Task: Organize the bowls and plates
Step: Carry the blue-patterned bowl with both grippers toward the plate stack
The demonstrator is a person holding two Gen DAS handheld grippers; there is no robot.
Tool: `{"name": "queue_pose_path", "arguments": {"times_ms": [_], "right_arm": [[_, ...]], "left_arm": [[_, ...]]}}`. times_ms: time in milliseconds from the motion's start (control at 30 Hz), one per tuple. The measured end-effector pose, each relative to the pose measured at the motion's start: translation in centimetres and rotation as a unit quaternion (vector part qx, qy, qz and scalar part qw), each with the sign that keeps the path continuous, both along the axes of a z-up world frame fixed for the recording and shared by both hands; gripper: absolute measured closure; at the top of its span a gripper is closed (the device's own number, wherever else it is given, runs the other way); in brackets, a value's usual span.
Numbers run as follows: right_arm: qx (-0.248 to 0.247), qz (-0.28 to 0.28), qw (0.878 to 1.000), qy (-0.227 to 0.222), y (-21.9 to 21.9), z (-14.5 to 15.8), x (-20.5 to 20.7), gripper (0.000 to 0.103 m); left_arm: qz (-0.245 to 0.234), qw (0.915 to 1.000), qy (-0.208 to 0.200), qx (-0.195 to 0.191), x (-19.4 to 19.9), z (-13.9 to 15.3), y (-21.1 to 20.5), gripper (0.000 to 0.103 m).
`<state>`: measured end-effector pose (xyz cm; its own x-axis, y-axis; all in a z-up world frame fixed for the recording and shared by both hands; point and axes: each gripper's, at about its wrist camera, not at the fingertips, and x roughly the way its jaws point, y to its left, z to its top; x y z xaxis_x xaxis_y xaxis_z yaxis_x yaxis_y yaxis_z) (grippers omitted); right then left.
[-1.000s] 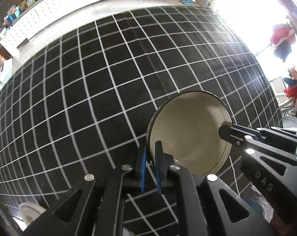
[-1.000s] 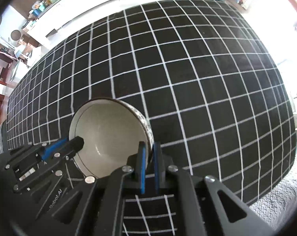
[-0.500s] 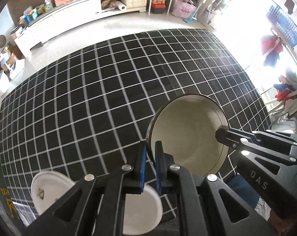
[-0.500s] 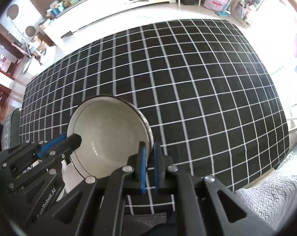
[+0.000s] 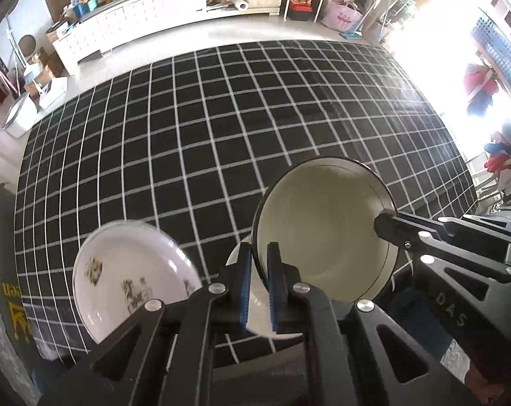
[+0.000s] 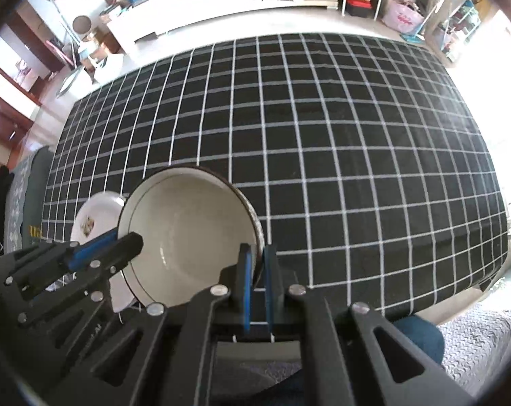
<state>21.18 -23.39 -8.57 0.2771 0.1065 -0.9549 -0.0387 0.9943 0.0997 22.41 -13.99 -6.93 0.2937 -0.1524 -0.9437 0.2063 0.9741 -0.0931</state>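
A cream bowl with a dark rim (image 5: 326, 230) (image 6: 191, 237) hangs above the black checked tablecloth (image 5: 204, 142) (image 6: 340, 135), held by both grippers. My left gripper (image 5: 259, 253) is shut on the bowl's left rim. My right gripper (image 6: 257, 257) is shut on its right rim and shows in the left wrist view as a black arm (image 5: 387, 226). Below lie a white plate with flower prints (image 5: 130, 280) (image 6: 92, 220) near the table's near left corner, and a plain white plate (image 5: 258, 301) partly hidden under the bowl.
The tablecloth's near edge (image 6: 407, 304) drops off close to me. Beyond the table's far edge runs a pale floor with a long white cabinet (image 5: 147, 30) full of clutter. Bright glare and hanging clothes (image 5: 482, 88) fill the right side.
Both grippers carried the bowl back toward the near edge and higher. The flowered plate and the plain plate have come into view beneath and left of the bowl.
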Motion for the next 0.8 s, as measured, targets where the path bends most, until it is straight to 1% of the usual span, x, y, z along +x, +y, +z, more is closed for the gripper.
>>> {"name": "queue_pose_path", "arguments": {"times_ms": [167, 333, 500, 800], "right_arm": [[-0.015, 0.009, 1.000, 0.005, 1.8, -1.3, -1.9, 0.093], [-0.003, 0.007, 1.000, 0.029, 1.7, -3.0, -2.3, 0.093], [-0.009, 0.010, 0.999, 0.031, 2.0, -3.2, -2.6, 0.093], [-0.014, 0.013, 0.999, 0.032, 2.6, -3.6, -2.5, 0.093]], "left_arm": [[0.008, 0.9998, 0.018, 0.002, -2.2, -2.0, 1.1, 0.096], [0.015, 0.9993, 0.034, 0.005, -3.4, -3.8, 2.0, 0.096], [0.012, 0.9994, 0.032, 0.011, -4.3, -3.9, 2.1, 0.096], [0.016, 0.9991, 0.037, 0.009, -4.1, -4.2, 2.2, 0.096]]}}
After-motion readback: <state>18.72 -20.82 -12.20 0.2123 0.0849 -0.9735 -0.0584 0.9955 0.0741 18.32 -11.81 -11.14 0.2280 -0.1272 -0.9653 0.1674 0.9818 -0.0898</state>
